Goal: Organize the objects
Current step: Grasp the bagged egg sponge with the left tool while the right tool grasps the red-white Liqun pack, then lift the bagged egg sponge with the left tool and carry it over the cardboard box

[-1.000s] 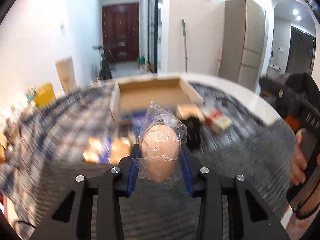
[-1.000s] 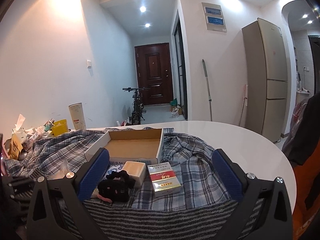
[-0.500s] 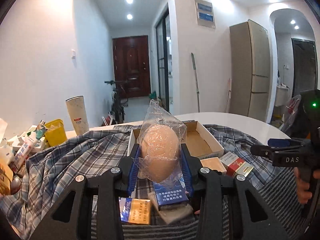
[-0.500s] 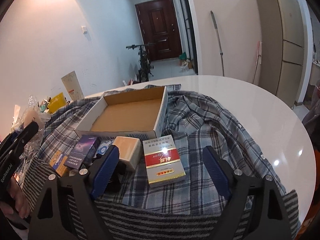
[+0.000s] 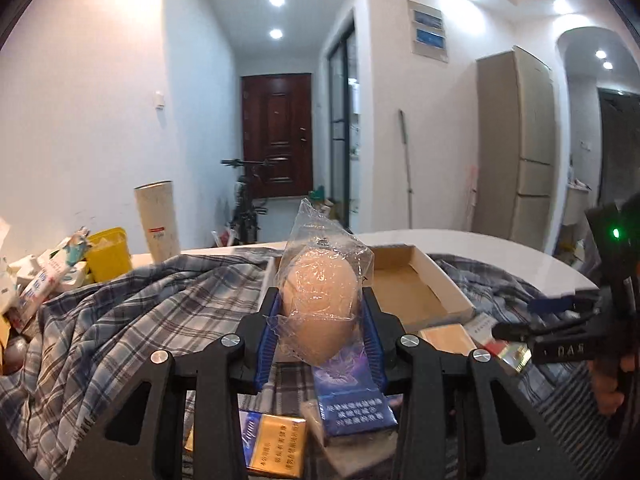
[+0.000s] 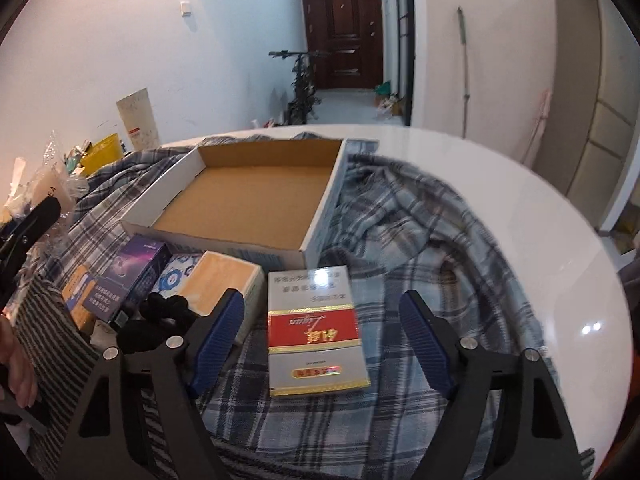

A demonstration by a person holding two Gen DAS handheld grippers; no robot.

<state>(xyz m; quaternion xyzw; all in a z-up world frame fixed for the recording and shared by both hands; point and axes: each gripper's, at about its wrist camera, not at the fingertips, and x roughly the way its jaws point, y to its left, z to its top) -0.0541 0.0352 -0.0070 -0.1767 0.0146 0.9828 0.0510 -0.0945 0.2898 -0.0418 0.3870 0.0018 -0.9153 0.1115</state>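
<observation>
The right gripper (image 6: pixel 320 344) points down at the bench, its jaws closing but not yet touching anything: the red-and-silver carton (image 6: pixel 316 334) lies flat on the plaid cloth (image 6: pixel 420 240) directly between the blue pads (image 6: pixel 218 338), with a gap showing on both sides. The carton's long axis runs away from the gripper, toward the cardboard tray (image 6: pixel 320 224) just behind it, so the pads face its long side faces (the narrower way across, which suits a squeeze). This hand is plainly the nearer one to the carton.

The left gripper (image 5: pixel 320 332) is clamped on a peach egg-shaped sponge in a clear bag (image 5: pixel 320 300), held upright above the bench with the tray (image 5: pixel 444 284) ahead and slightly to its right. Below it lie a blue box (image 5: pixel 352 396) and a gold packet (image 5: pixel 276 448).

Judging by the empty tray, neither item has been put away yet; the carton would need lifting forward over the tray's near wall.
</observation>
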